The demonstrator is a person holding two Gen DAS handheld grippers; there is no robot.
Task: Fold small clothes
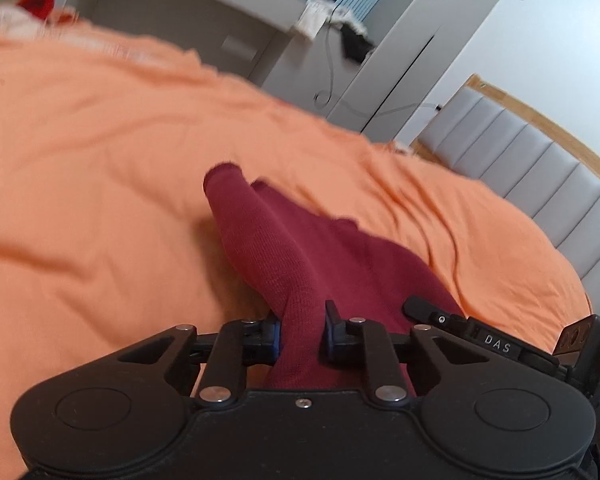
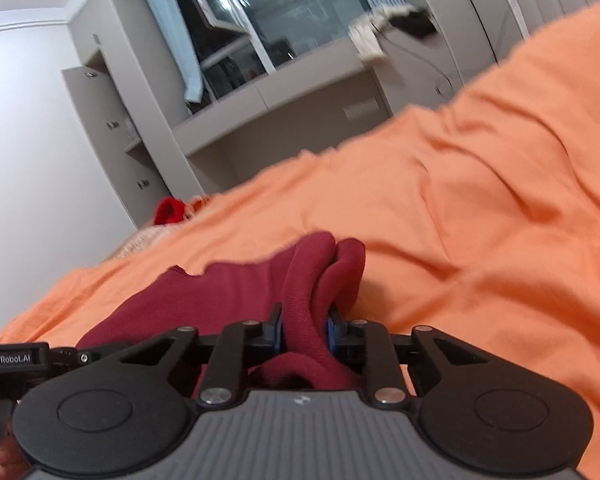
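Observation:
A dark red knit garment (image 1: 284, 256) lies on an orange bedsheet (image 1: 100, 140). In the left wrist view my left gripper (image 1: 303, 330) is shut on a bunched strip of that garment, which runs away from the pads toward a rounded end. In the right wrist view my right gripper (image 2: 304, 330) is shut on another gathered fold of the dark red garment (image 2: 236, 292), with cloth bulging ahead of the pads and below them. The other gripper's body (image 1: 500, 344) shows at the right in the left wrist view and at the left (image 2: 16, 360) in the right wrist view.
The orange bedsheet (image 2: 480, 220) is rumpled around the garment. A bright red cloth (image 2: 168, 210) lies at the bed's far edge. A grey padded headboard (image 1: 540, 176) stands on one side. Grey cabinets and a window (image 2: 284, 28) lie beyond the bed.

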